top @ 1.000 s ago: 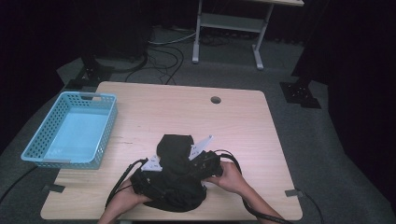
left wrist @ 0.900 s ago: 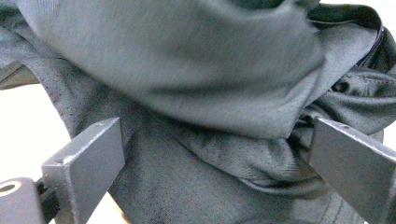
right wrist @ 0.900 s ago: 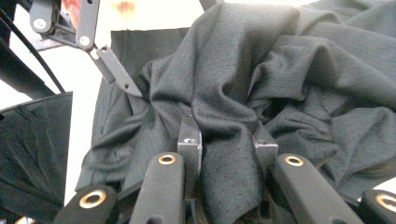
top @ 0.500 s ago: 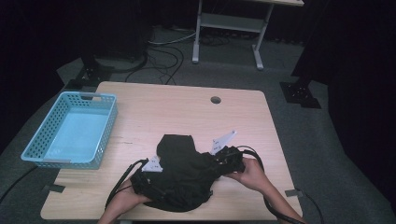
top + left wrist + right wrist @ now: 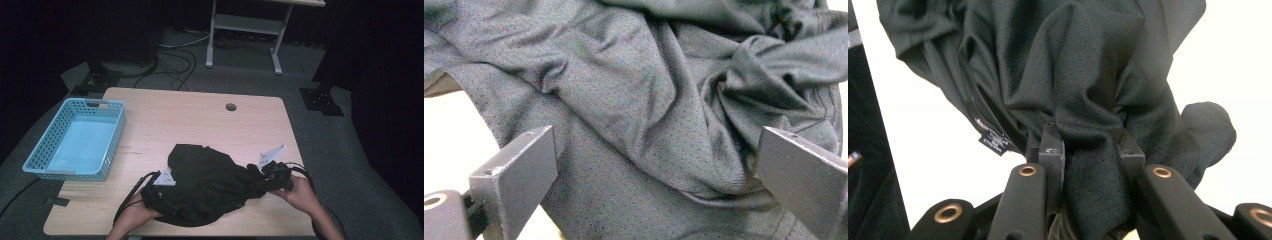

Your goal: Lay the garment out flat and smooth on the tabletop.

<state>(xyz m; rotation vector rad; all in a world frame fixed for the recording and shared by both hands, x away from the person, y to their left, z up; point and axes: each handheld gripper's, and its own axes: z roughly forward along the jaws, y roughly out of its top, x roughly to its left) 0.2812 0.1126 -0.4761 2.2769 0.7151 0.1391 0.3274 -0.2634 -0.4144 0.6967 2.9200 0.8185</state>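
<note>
High view: black mesh shirt (image 5: 207,187) in a heap on the near part of the wooden table (image 5: 200,125), between both hands. Blue basket (image 5: 75,140) well apart at the far left edge. Right gripper (image 5: 1091,145) at the heap's right end, jaws squeezed tight on a thick bunch of cloth. Small label (image 5: 994,139) hanging off the shirt. Left gripper (image 5: 654,165) at the left end, jaws wide apart, cloth lying between, not pinched.
</note>
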